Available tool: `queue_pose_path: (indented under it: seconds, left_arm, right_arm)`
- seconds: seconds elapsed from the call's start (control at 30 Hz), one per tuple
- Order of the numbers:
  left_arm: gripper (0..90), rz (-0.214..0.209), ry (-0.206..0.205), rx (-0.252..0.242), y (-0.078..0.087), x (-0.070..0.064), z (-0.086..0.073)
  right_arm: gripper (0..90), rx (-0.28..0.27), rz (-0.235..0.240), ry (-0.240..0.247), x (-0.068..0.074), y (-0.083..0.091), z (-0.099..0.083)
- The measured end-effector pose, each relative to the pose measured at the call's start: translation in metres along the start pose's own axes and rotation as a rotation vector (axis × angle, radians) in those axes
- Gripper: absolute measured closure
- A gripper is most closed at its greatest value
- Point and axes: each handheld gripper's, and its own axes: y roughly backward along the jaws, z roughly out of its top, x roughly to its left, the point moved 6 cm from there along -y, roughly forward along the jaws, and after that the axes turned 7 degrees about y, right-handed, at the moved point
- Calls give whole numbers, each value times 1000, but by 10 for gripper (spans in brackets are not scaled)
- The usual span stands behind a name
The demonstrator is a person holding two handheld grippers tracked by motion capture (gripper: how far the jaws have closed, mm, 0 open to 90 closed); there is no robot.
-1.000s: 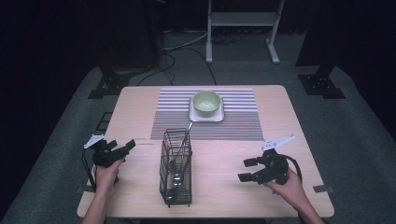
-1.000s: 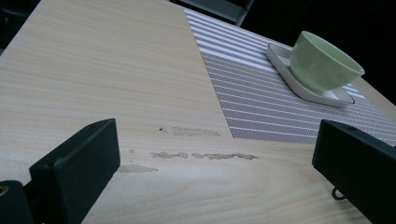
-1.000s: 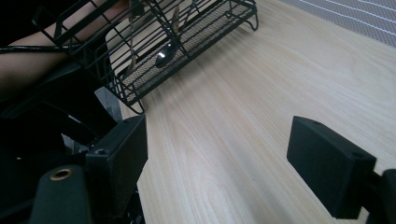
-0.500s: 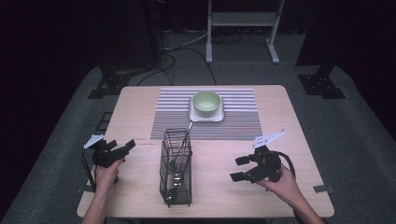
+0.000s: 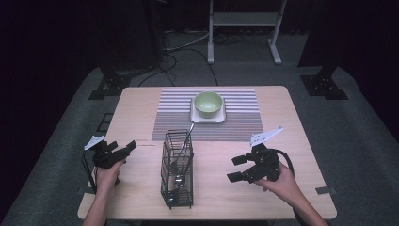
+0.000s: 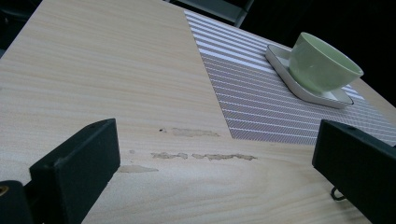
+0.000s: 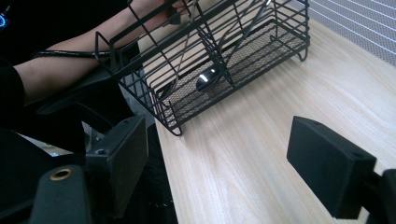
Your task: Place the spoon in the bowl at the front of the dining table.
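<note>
A: What changed?
B: My right gripper (image 5: 237, 168), jaws wide and empty, has swung left toward the wire caddy (image 5: 177, 170) at the table's front centre, holding a spoon (image 7: 208, 79); left gripper (image 5: 126, 148) waits, open

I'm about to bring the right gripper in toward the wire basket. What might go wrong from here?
1. The right gripper is open and aimed at the wire basket, which stands tall and narrow; a sideways bump may well tip it.
2. The spoon leans inside it with its handle poking above the rim, so a jaw could snag on the wires or knock the handle.
3. The left gripper sits open on the far side of the basket, so a pushed basket could slide into it.
</note>
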Motion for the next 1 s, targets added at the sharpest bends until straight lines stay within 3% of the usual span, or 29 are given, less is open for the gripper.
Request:
queue_pose_path:
  seconds: [0.47, 1.0]
  left_arm:
    - [0, 1, 0, -4, 1, 1, 1]
    - [0, -1, 3, -7, 1, 1, 1]
  right_arm:
    - [193, 32, 18, 20, 6, -12, 11]
    - [194, 42, 50, -5, 9, -21, 27]
